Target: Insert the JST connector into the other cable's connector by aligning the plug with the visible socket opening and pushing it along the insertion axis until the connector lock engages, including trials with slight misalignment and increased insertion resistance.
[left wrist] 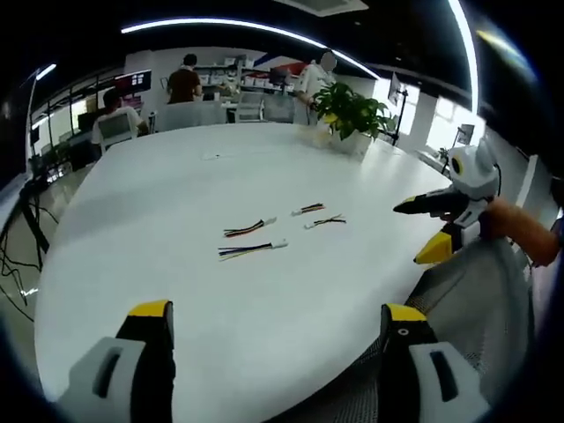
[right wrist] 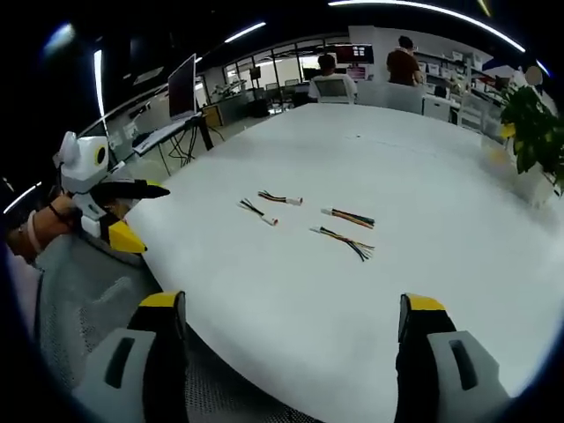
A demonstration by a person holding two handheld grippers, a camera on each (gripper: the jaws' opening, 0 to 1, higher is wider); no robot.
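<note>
Parted left gripper point(left wrist: 278, 322) above table point(left wrist: 176, 229), cables point(left wrist: 251, 250) beyond.

Left gripper view: we look from the near table edge across the white table point(left wrist: 176, 229), toward the plant point(left wrist: 352, 113) | Right gripper view: same edge, facing the far desks, from farther right | Shared: the four cables point(left wrist: 273, 233) point(right wrist: 308, 220) mid-table, well ahead of both cameras.

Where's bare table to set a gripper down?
Free: white round table between its near edge and the four short multicoloured wire cables, and beyond them toward the potted green plant. Crowded only at the cable cluster mid-table.
</note>
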